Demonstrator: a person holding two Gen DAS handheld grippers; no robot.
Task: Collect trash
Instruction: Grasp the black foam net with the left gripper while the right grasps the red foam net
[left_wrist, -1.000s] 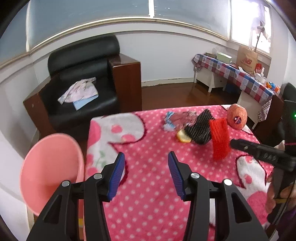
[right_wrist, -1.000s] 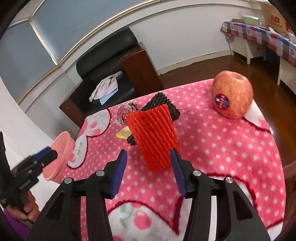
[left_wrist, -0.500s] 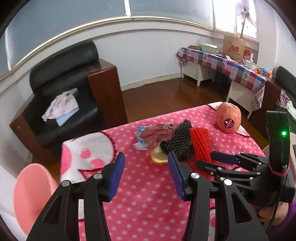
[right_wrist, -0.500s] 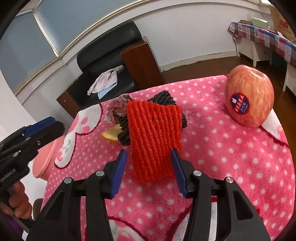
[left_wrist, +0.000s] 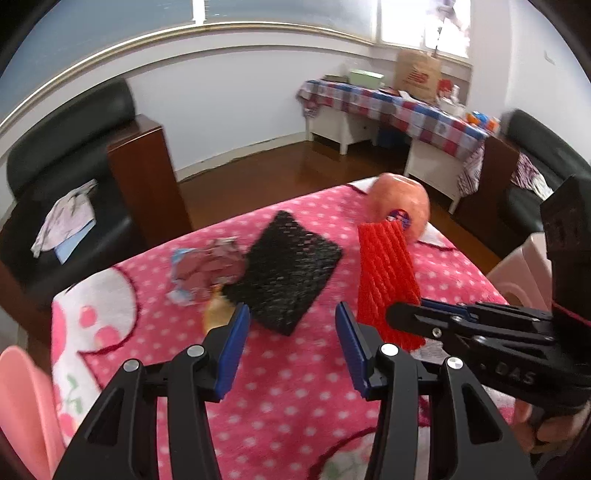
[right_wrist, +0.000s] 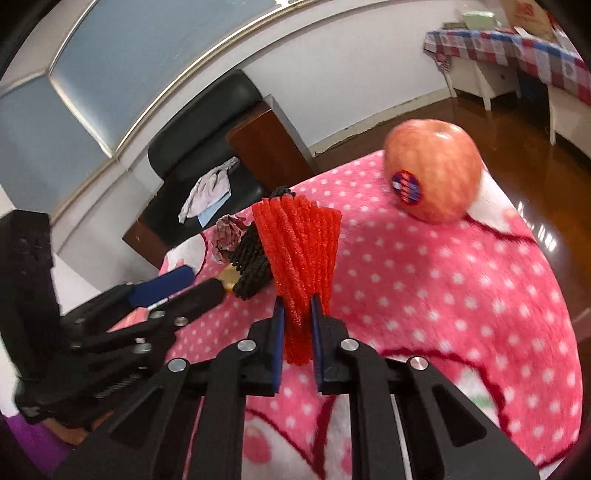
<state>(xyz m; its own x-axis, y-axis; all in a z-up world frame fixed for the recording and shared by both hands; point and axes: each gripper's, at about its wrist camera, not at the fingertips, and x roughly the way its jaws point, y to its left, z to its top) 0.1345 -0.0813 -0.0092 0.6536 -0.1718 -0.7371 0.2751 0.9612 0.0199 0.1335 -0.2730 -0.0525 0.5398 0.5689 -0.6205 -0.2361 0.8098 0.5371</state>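
Note:
A red foam net (right_wrist: 299, 251) stands squeezed between the blue pads of my right gripper (right_wrist: 297, 306), whose jaws are closing on its lower end and bunching it. In the left wrist view the same red net (left_wrist: 386, 273) rises from the right gripper (left_wrist: 397, 317). My left gripper (left_wrist: 291, 317) is open and holds nothing, hovering just short of a black foam net (left_wrist: 291, 266). A crumpled wrapper (left_wrist: 207, 269) and a yellow peel (left_wrist: 216, 314) lie left of the black net.
An apple (right_wrist: 432, 173) with a sticker sits at the far right of the pink dotted tablecloth (left_wrist: 295, 387). A pink basin (left_wrist: 22, 398) stands off the table's left edge. A black armchair (left_wrist: 66, 166) with cloths is beyond the table.
My right gripper has closed on the red foam net, crushing it narrow. My left gripper has swung right toward the black net and stayed open.

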